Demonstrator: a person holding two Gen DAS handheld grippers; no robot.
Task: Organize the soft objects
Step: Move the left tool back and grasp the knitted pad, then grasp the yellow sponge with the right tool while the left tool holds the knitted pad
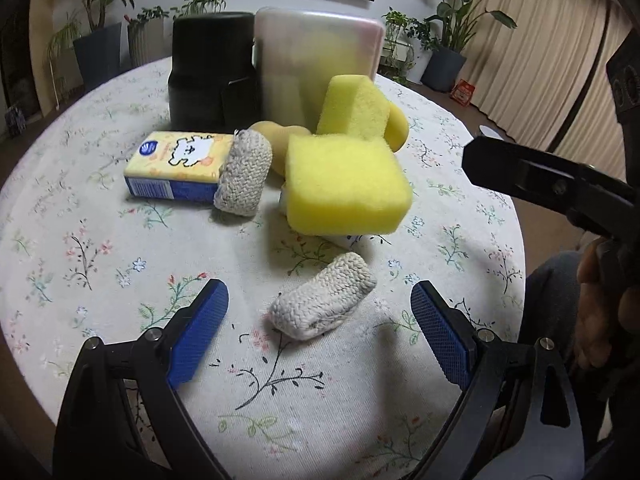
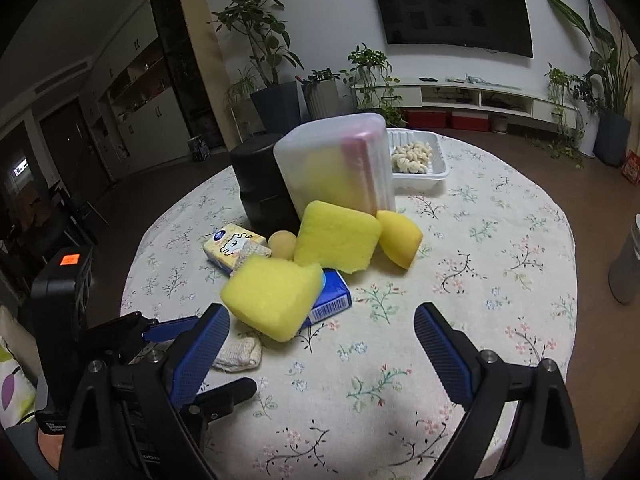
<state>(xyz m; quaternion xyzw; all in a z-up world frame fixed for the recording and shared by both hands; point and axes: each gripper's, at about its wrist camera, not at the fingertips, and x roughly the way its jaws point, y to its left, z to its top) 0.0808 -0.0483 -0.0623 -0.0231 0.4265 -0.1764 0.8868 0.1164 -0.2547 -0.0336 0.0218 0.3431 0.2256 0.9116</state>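
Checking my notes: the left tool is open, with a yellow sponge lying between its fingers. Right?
Not quite. The left tool is open, but a knitted pad lies between its fingers, not a yellow sponge; the left wrist view shows it.

Living room: a white wall [image 2: 340,20] carries a dark television [image 2: 452,12] above a low white media shelf [image 2: 480,98], with potted plants [image 2: 272,60] standing along the wall on the brown floor [image 2: 592,208]. Beige curtains [image 1: 540,48] hang at the right of the left wrist view; dark cabinets [image 2: 140,112] line the left of the right wrist view.
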